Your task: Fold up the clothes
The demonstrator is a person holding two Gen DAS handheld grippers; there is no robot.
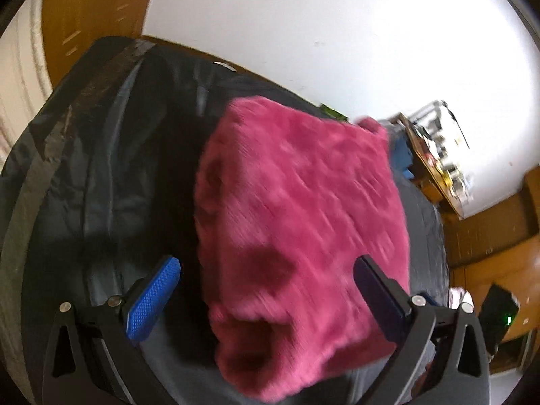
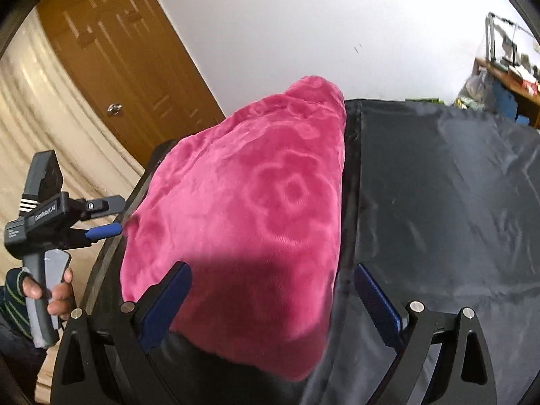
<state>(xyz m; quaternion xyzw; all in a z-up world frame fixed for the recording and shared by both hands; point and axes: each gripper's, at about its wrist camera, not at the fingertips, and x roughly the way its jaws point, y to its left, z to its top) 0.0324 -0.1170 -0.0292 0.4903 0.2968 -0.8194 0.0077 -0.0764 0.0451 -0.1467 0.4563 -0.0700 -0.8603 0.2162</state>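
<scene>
A folded pink fleece garment [image 1: 297, 222] with an embossed flower pattern lies on a table covered in dark grey cloth [image 1: 101, 175]. My left gripper [image 1: 270, 290] is open, with the near part of the fleece between and below its blue fingers; this view is blurred. In the right wrist view the fleece [image 2: 256, 202] lies along the left edge of the dark cloth [image 2: 438, 202]. My right gripper [image 2: 270, 300] hovers open over the fleece's near end. At the far left a hand [image 2: 57, 293] holds the left gripper [image 2: 111, 216] beside the fleece's left edge.
A wooden door [image 2: 128, 67] and a beige curtain [image 2: 40, 118] stand behind the table's left side. A cluttered desk [image 2: 506, 71] sits at the far right by the white wall. A dark device with a green light [image 1: 503, 314] lies on the wooden floor.
</scene>
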